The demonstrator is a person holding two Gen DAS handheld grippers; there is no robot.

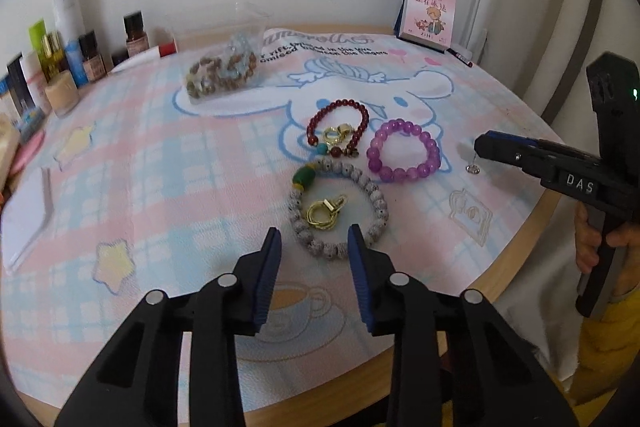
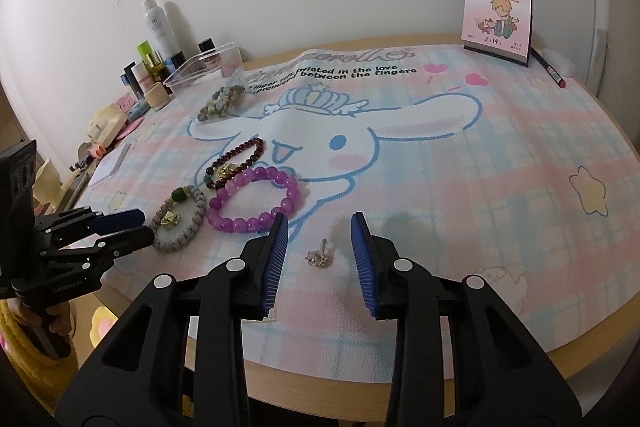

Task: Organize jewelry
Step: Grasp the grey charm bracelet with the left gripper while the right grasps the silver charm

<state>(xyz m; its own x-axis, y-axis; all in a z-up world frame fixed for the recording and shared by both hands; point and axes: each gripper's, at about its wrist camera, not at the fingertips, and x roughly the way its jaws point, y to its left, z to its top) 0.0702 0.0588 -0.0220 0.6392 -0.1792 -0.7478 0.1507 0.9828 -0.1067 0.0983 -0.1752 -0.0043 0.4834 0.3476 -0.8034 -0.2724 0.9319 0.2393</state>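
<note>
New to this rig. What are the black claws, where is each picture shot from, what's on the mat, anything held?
There is no robot: a person holds a handheld two-finger gripper in each hand, each with a fisheye camera looking along its fingers.

The left wrist view shows the left gripper, open, over the grey bead bracelet, which has a gold clasp inside it. The right gripper enters from the side.

The right wrist view shows the right gripper, open, with a small stud earring lying between its fingers.

Also on the cartoon mat: a purple bracelet, a dark red bracelet, and a clear box containing beads. Nothing is held.
</note>
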